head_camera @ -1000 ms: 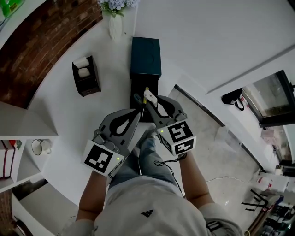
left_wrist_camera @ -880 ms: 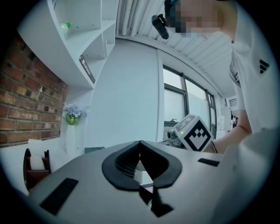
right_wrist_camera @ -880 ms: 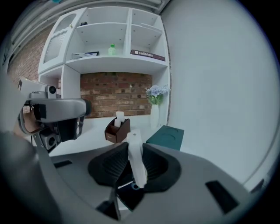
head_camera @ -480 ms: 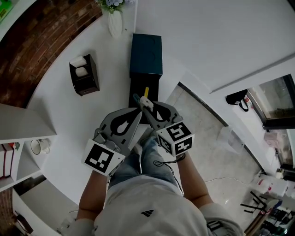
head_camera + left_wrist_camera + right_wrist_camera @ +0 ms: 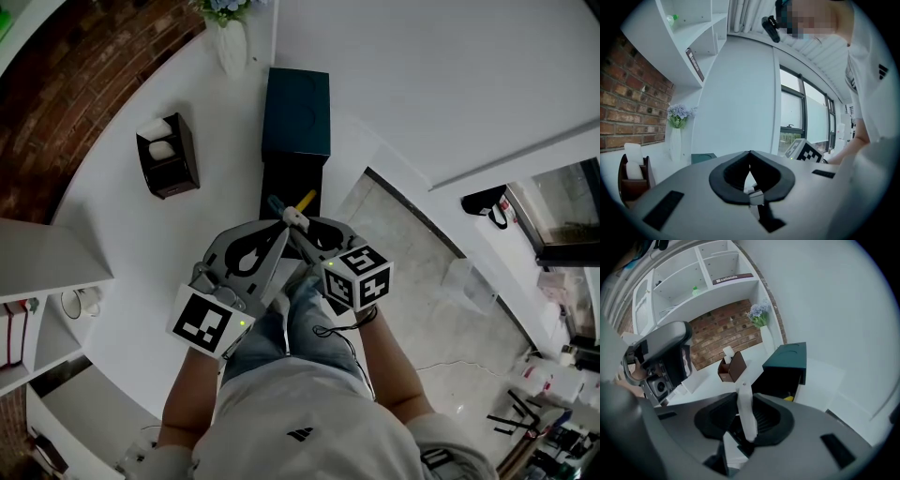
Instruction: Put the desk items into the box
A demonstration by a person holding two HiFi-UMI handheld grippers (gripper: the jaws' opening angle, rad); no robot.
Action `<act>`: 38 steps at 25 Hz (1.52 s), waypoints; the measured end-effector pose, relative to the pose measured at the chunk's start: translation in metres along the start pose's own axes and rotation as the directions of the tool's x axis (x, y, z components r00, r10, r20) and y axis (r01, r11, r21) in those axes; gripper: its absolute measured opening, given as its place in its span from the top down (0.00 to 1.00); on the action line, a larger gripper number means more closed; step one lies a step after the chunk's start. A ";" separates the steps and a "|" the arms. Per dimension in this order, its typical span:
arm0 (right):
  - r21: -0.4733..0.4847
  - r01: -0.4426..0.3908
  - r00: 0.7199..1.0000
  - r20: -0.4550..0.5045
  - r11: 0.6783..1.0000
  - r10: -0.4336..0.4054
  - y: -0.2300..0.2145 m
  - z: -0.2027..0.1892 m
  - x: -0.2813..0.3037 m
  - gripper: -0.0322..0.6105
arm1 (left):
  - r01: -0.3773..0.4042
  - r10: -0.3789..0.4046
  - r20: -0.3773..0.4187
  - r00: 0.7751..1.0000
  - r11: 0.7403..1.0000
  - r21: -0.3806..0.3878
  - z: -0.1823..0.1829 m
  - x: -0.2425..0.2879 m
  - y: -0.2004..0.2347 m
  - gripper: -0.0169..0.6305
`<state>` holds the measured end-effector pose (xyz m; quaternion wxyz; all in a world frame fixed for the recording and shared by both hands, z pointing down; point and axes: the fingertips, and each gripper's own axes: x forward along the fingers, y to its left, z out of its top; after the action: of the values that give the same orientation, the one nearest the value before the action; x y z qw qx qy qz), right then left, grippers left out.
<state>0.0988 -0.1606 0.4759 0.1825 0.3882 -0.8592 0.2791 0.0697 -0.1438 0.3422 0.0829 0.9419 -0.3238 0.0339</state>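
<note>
Head view: the right gripper (image 5: 297, 223) has its jaws clamped on a slim white item (image 5: 297, 217) over the open box (image 5: 277, 190); left gripper view: the left gripper (image 5: 749, 153) has its jaws together, empty; right gripper view: best lower the tip inside the walls, beside the yellow piece (image 5: 789, 398), before releasing.
</note>
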 end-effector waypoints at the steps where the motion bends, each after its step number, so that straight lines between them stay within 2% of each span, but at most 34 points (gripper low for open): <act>1: 0.015 -0.004 1.000 0.005 1.000 0.004 -0.002 0.001 0.001 0.78 | -0.003 0.003 0.000 1.000 1.000 -0.003 0.000 0.000 0.002 0.95; 6: 0.069 0.009 1.000 0.008 0.998 -0.009 -0.019 0.005 0.007 0.78 | -0.011 0.011 -0.002 1.000 1.000 -0.008 -0.001 0.001 0.007 0.95; 11: 0.009 0.065 0.997 -0.052 0.998 -0.065 -0.033 -0.001 0.017 0.74 | -0.021 0.021 -0.003 1.000 1.000 -0.012 -0.002 -0.001 0.013 0.95; 16: -0.007 0.114 0.991 -0.070 0.993 -0.114 -0.042 -0.005 0.023 0.70 | -0.034 0.034 -0.003 0.999 0.999 -0.015 -0.004 -0.004 0.019 0.95; 20: -0.079 0.182 0.977 -0.094 0.980 -0.189 -0.051 -0.009 0.022 0.69 | -0.039 0.039 -0.005 0.999 0.999 -0.018 -0.004 -0.006 0.022 0.95; 25: -0.067 0.201 0.976 -0.069 0.977 -0.205 -0.053 -0.005 0.018 0.69 | -0.039 0.039 0.012 0.999 0.999 -0.006 -0.002 -0.008 0.023 0.95; 29: -0.053 0.184 0.982 -0.025 0.981 -0.186 -0.045 0.005 0.012 0.69 | -0.029 0.029 0.009 1.000 1.000 -0.004 -0.001 -0.008 0.020 0.95; 31: -0.053 0.164 0.986 0.002 0.985 -0.164 -0.037 0.013 0.009 0.72 | -0.024 0.024 0.017 1.000 1.000 0.007 0.001 -0.008 0.019 0.95; 35: -0.049 0.136 0.988 0.081 0.990 -0.131 -0.018 0.032 -0.003 0.90 | -0.012 0.011 0.028 1.000 1.000 0.025 0.006 -0.009 0.015 0.95; 38: -0.055 0.113 0.985 0.139 0.992 -0.104 -0.002 0.047 -0.014 0.94 | 0.002 -0.004 0.047 0.999 0.999 0.036 0.012 -0.009 0.010 0.95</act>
<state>0.1045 -0.1829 0.4323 0.1505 0.4465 -0.8555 0.2147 0.0563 -0.1484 0.3308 0.0586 0.9442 -0.3237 0.0173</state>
